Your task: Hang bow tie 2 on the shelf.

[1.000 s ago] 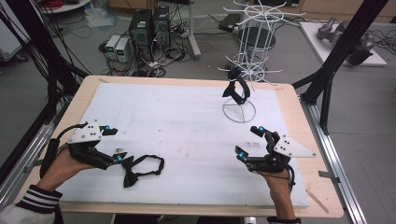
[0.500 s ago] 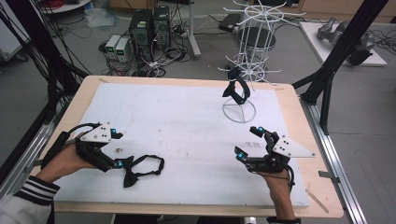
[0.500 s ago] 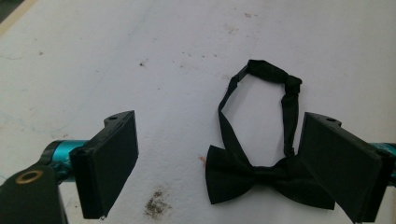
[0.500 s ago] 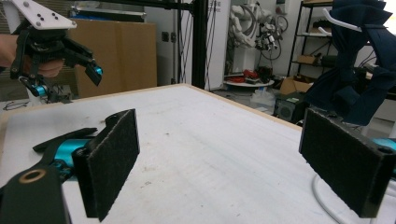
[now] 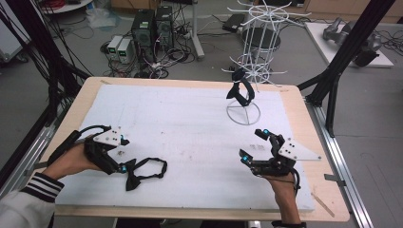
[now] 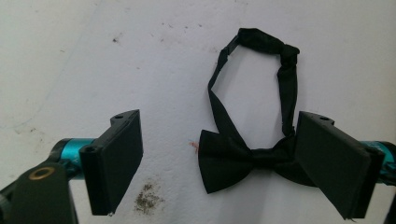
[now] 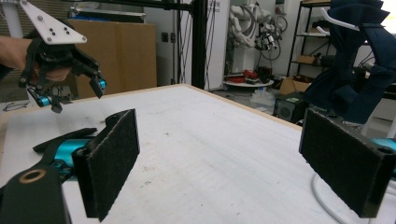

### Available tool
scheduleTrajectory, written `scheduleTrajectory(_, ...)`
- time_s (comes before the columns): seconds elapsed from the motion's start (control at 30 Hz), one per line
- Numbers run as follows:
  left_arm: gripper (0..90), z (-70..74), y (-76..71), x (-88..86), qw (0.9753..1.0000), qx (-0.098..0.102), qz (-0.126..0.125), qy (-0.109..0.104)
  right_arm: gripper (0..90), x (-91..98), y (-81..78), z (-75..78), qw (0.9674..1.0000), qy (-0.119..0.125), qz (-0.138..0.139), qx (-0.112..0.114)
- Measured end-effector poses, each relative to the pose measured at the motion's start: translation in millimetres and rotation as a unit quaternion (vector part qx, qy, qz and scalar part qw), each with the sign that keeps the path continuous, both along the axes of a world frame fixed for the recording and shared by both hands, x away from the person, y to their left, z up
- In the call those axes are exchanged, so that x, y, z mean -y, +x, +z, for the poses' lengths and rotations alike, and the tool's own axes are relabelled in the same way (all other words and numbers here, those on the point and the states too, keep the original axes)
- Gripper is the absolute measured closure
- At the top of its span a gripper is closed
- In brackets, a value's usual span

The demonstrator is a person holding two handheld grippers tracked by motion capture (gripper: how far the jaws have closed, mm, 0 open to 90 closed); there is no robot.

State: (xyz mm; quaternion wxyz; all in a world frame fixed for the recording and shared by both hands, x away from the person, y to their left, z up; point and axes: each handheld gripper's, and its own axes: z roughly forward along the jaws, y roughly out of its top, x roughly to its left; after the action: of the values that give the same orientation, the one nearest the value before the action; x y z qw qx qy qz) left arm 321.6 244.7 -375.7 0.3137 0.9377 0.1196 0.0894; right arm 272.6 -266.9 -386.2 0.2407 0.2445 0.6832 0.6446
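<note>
The bow tie (image 6: 252,158) lies flat near the tabletop's (image 5: 190,118) front left corner. The left hand-held gripper (image 5: 124,167) straddles it, jaws apart and just closing a little, not pressing it. The right hand-held gripper (image 5: 254,145) hovers near the front right corner, jaws apart, holding nothing.

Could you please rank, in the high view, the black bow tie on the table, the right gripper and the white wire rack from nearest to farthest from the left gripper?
1. Black bow tie, right at the left gripper, near edge.
2. Right gripper, across the table.
3. White wire rack, far corner.
</note>
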Motion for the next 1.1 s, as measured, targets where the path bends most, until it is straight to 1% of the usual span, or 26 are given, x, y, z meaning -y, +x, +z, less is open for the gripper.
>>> scheduleTrajectory(0.07,17.9,-1.8,1.8,0.3,0.9999,-0.004,-0.004,0.011,11.7,0.4,0.2,0.0,1.0,0.001,-0.001,0.002)
scheduleTrajectory(0.17,18.1,-6.3,4.1,-0.6,0.9999,-0.012,0.001,0.009,11.7,1.3,-0.5,0.3,1.0,0.001,-0.001,0.002)
scheduleTrajectory(0.2,18.1,-7.0,4.7,-1.1,0.9997,-0.015,0.002,0.019,11.7,1.5,-0.2,0.4,1.0,0.001,-0.001,0.004)
scheduleTrajectory(0.23,18.1,-8.5,5.6,-1.2,0.9995,-0.021,0.001,0.021,11.7,1.7,-0.4,0.3,1.0,0.002,-0.001,0.004)
scheduleTrajectory(0.3,18.1,-11.0,6.2,-0.9,0.9993,-0.028,-0.003,0.026,11.7,1.9,-0.6,0.5,1.0,0.003,-0.001,0.002)
scheduleTrajectory(0.33,18.2,-11.2,6.7,-0.6,0.9989,-0.034,-0.004,0.032,11.7,2.0,-0.6,0.5,1.0,0.003,0.0,0.001)
scheduleTrajectory(0.4,18.2,-13.4,7.0,1.0,0.9989,-0.035,-0.001,0.032,11.7,1.7,-0.2,0.3,1.0,0.003,-0.001,0.003)
scheduleTrajectory(0.5,18.3,-15.6,7.6,3.5,0.9985,-0.044,0.0,0.033,11.7,0.8,-0.6,0.3,1.0,0.002,0.002,0.001)
scheduleTrajectory(0.53,18.4,-16.2,7.9,4.5,0.9982,-0.048,-0.001,0.036,11.7,0.2,-0.6,0.3,1.0,0.004,0.002,0.002)
scheduleTrajectory(0.57,18.7,-17.1,8.2,5.7,0.9983,-0.047,-0.002,0.036,11.7,0.2,-0.6,0.2,1.0,0.002,0.002,0.002)
scheduleTrajectory(0.63,18.9,-18.1,8.9,8.3,0.9977,-0.056,-0.003,0.038,11.7,0.0,-0.4,0.1,1.0,0.002,0.002,0.002)
scheduleTrajectory(0.67,19.4,-19.2,9.6,9.6,0.9977,-0.054,-0.005,0.04,11.7,0.0,-0.5,0.1,1.0,0.003,0.002,0.002)
scheduleTrajectory(0.7,19.8,-19.9,10.3,10.9,0.9973,-0.06,-0.005,0.042,11.7,0.1,-0.6,0.1,1.0,0.003,0.001,0.001)
scheduleTrajectory(0.73,19.9,-20.7,11.4,11.7,0.9971,-0.059,-0.005,0.047,11.7,0.3,-0.3,0.2,1.0,0.003,0.002,0.003)
scheduleTrajectory(0.8,20.7,-22.6,13.5,13.4,0.9962,-0.069,-0.001,0.052,11.7,0.6,-0.7,0.3,1.0,0.004,0.001,0.0)
scheduleTrajectory(0.87,21.9,-25.9,14.8,15.2,0.9956,-0.075,0.009,0.054,11.7,1.0,-0.3,0.4,1.0,0.005,0.001,0.004)
scheduleTrajectory(0.97,23.3,-28.6,16.3,16.7,0.9942,-0.083,0.013,0.067,11.7,1.4,-0.5,0.4,1.0,0.006,0.0,0.003)
scheduleTrajectory(1.0,24.0,-30.2,15.7,17.8,0.9941,-0.086,0.02,0.063,11.7,1.5,-0.7,0.5,1.0,0.006,0.0,0.002)
scheduleTrajectory(1.1,26.1,-30.9,15.0,19.6,0.9932,-0.091,0.028,0.067,11.7,1.7,-0.6,0.5,1.0,0.006,0.001,0.002)
